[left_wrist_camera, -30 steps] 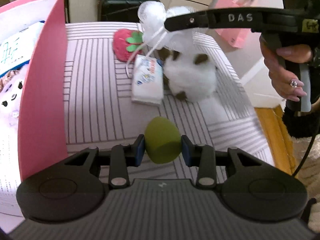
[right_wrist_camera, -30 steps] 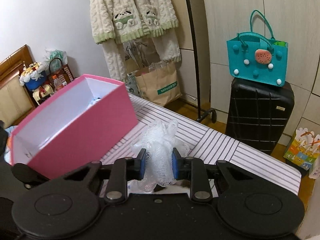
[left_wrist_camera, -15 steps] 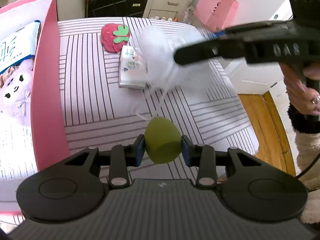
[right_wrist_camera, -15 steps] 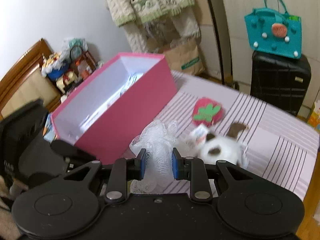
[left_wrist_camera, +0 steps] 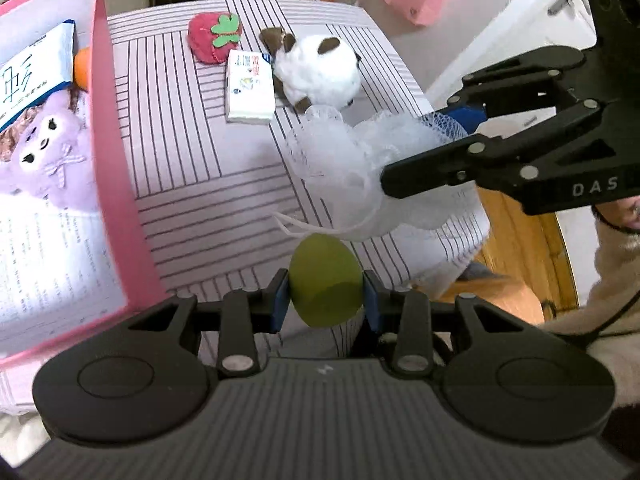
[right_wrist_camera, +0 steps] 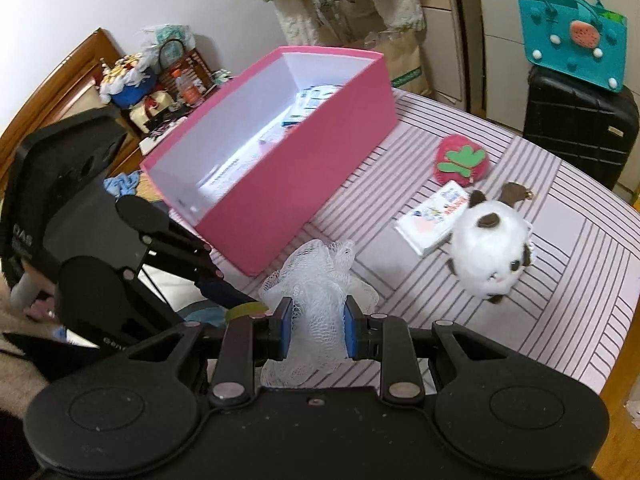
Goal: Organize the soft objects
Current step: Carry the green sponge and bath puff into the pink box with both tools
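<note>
Pink box: the open pink box [right_wrist_camera: 280,168] stands on the striped tabletop [right_wrist_camera: 560,288], its long axis running away from the right wrist camera.
Box contents: a lilac plush toy [left_wrist_camera: 48,156], a blue-and-white packet [left_wrist_camera: 32,76] and an orange ball [left_wrist_camera: 82,68] lie on printed paper inside; the box wall cuts off part of the ball.
Left gripper: the left gripper [left_wrist_camera: 326,294] pinches a green egg-shaped sponge [left_wrist_camera: 325,282] between its blue pads, narrow end pointing forward, above the table's near edge, just beside the box.
Right gripper: the right gripper [right_wrist_camera: 316,330] clamps a white mesh bath pouf [right_wrist_camera: 316,292], held above the table right of the box; its cord loop [left_wrist_camera: 296,226] trails toward the sponge.
On the table: a strawberry cushion [right_wrist_camera: 462,160], a tissue pack [right_wrist_camera: 434,216] and a white-and-brown plush [right_wrist_camera: 490,258] sit together, the pack touching the plush, well apart from the box.
Hard to see: the pouf's lower part is hidden behind the right gripper's body; in the right wrist view the box's contents are washed out by glare.
</note>
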Demonstrator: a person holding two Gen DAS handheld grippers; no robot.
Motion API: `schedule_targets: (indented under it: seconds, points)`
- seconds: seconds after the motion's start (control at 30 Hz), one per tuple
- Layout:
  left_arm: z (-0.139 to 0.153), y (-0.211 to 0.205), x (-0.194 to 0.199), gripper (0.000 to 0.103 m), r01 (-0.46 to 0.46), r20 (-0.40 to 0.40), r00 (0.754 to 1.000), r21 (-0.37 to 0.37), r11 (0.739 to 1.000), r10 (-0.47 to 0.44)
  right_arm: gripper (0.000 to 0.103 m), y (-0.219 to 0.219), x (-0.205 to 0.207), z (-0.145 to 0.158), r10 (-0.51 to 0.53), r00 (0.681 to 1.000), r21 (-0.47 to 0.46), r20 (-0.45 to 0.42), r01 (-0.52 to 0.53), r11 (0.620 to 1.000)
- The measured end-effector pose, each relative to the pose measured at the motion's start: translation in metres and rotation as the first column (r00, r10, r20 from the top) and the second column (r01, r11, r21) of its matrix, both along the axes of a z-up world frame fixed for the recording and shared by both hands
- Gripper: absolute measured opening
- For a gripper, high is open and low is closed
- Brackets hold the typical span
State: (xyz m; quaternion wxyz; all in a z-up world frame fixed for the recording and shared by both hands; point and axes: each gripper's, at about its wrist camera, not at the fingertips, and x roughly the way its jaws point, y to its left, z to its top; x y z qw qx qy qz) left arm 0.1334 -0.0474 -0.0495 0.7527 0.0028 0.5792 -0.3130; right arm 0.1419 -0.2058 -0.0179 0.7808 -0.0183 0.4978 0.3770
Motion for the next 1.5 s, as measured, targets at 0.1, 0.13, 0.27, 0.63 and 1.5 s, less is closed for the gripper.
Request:
schedule_targets:
  seconds: [0.1,0.13,0.27,0.63,1.5]
  points:
    - [0.015,0.01,-0.007,0.037,0.009,0.013,1.0,0.006,1.0,-0.009,0.03,0.006,-0.005,0.009,0.017,1.0,0.011,-0.001,-0.017,1.0]
    - [0.021,0.015,-0.009,0.037,0.008,0.027,1.0,0.006,1.0,-0.008,0.03,0.008,-0.006,0.013,0.025,1.0,0.017,0.0,-0.025,1.0]
    - [0.047,0.04,-0.016,0.037,-0.018,0.094,0.995,-0.008,1.0,0.019,0.03,0.018,-0.003,0.025,0.052,0.999,0.066,0.0,-0.052,0.996]
    - [0.077,0.105,-0.012,0.037,-0.169,0.228,0.958,-0.046,0.985,0.175,0.03,0.072,0.027,0.056,0.149,0.987,0.149,0.057,-0.156,0.976]
    - [0.013,0.158,0.057,0.038,-0.305,0.307,0.924,0.237,0.922,0.227,0.03,0.216,0.141,-0.01,0.171,0.985,0.093,0.001,-0.17,0.981]
